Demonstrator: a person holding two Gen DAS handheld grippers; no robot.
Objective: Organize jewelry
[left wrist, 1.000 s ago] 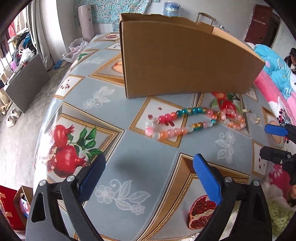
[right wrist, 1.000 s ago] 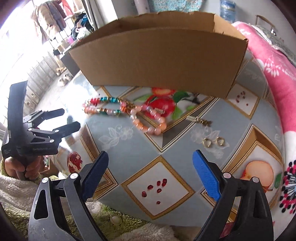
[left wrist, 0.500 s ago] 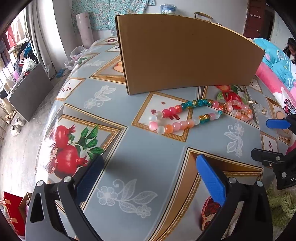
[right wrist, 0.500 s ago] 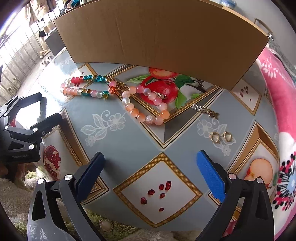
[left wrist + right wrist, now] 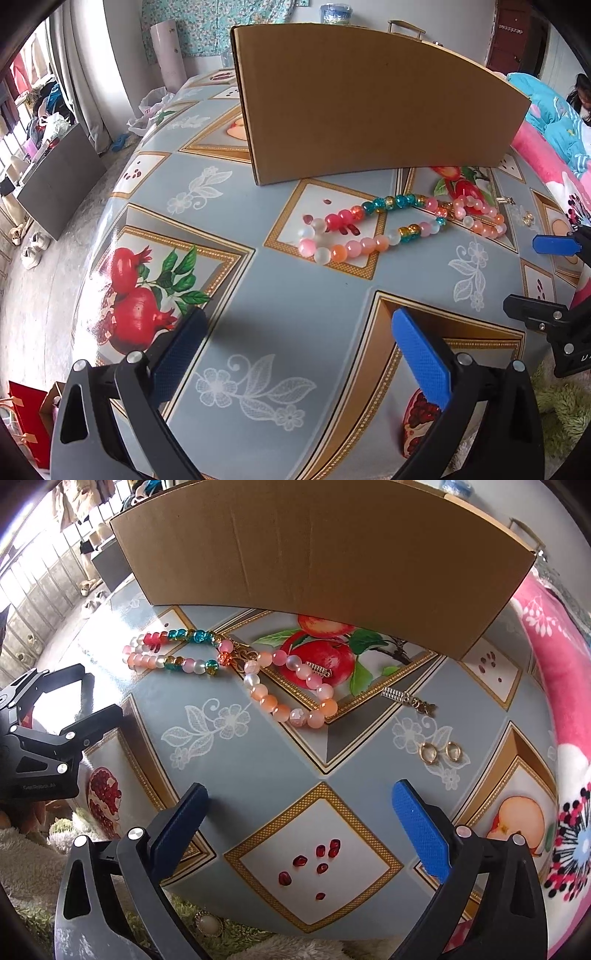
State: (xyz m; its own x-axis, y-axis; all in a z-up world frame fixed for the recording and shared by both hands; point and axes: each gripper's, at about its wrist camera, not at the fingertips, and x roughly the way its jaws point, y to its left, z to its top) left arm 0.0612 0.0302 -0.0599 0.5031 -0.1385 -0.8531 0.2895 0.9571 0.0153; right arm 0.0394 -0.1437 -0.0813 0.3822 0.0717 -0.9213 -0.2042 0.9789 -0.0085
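Observation:
A beaded necklace [image 5: 373, 243] of pink, orange, white and teal beads lies on the patterned table in front of a cardboard box [image 5: 369, 103]. In the right wrist view the necklace [image 5: 258, 690] runs from the left to the middle, with two small gold clasps [image 5: 406, 698] and a pair of gold earrings [image 5: 439, 753] to its right. My left gripper [image 5: 295, 350] is open and empty, low over the table short of the necklace. My right gripper [image 5: 299, 819] is open and empty, near the table's front edge short of the earrings. The cardboard box [image 5: 317, 542] stands behind.
The table [image 5: 295, 306] has a glossy blue cloth with fruit pictures. A pink blanket [image 5: 554, 664] lies to the right. A fluffy cream rug [image 5: 37, 856] and a small round brooch [image 5: 208, 925] lie below the table edge. Floor clutter is at the far left [image 5: 44, 147].
Both grippers have moved forward and lower toward the table; the necklace and earrings appear larger and nearer. Both grippers stay open and empty.

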